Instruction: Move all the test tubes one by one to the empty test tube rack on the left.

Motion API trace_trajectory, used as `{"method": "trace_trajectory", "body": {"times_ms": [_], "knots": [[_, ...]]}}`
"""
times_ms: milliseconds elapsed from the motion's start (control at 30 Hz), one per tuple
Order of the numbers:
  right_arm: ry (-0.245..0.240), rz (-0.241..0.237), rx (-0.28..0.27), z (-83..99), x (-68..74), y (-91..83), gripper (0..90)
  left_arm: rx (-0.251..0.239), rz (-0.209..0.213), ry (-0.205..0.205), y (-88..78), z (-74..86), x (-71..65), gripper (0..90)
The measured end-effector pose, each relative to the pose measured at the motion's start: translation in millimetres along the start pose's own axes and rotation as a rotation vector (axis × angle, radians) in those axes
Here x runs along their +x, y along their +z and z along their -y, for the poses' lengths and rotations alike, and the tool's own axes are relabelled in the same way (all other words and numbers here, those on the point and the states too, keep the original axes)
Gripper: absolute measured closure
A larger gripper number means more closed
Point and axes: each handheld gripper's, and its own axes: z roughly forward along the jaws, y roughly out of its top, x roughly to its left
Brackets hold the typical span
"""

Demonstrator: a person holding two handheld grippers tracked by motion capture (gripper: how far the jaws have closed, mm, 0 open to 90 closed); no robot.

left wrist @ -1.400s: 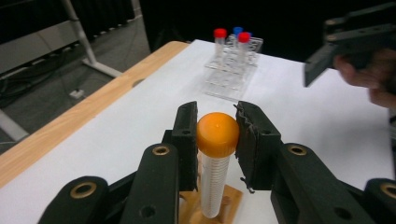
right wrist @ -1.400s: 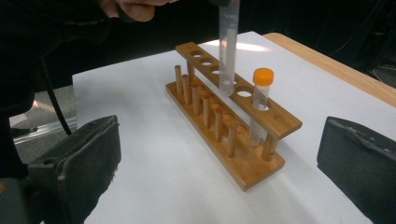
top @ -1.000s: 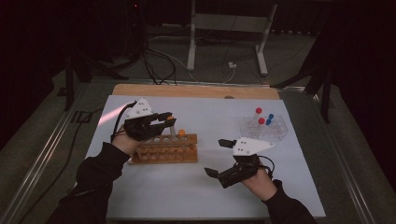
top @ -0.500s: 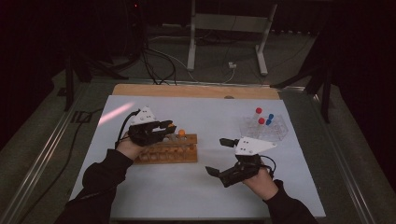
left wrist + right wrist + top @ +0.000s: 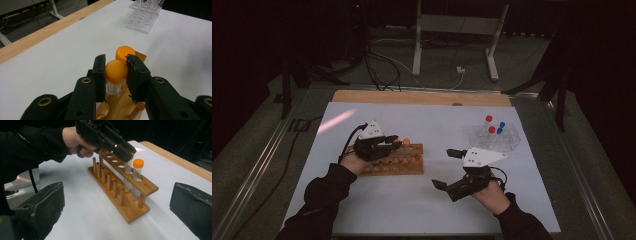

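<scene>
A wooden tube rack (image 5: 399, 162) lies left of centre on the white table. My left gripper (image 5: 393, 145) hovers over its right end, shut on the cap of an orange-capped tube (image 5: 115, 72) that stands in a rack hole. A second orange-capped tube (image 5: 123, 52) stands in the end hole just behind it. In the right gripper view, the left gripper (image 5: 125, 151) covers the held tube's top, beside the end tube (image 5: 138, 163) in the rack (image 5: 130, 212). My right gripper (image 5: 447, 169) is held open to the right of the rack, jaws wide apart and nothing between them (image 5: 118, 191).
A clear plastic rack (image 5: 494, 139) with red- and blue-capped tubes stands at the back right, also seen far off as the clear rack (image 5: 145, 17). A wooden strip (image 5: 422, 97) edges the table's far side. Bare white table (image 5: 412, 205) lies in front of the rack.
My left gripper has moved down and slightly right onto the rack's right end. The right gripper has stayed almost still and open.
</scene>
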Motion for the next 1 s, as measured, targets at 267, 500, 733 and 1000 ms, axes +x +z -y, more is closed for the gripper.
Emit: {"method": "trace_trajectory", "body": {"times_ms": [267, 500, 733, 1000], "knots": [[0.008, 0.0, -0.008, -0.1, -1.5, -1.8, 0.0, 0.003, 0.003, -0.011, 2.7, 1.3, 0.4, 71.3], [0.013, 0.0, -0.022, -1.3, -3.4, -4.3, 0.0, -0.025, 0.043, -0.026, -5.5, 2.2, 0.3, 60.2], [0.002, 0.024, -0.063, -2.7, -9.3, -11.5, 0.0, -0.066, 0.051, -0.035, -25.3, 1.0, -12.9, 34.1], [0.012, 0.121, -0.11, -2.1, -33.5, -35.5, 0.0, -0.13, 0.081, -0.051, -44.4, 2.4, -31.1, 10.7]]}}
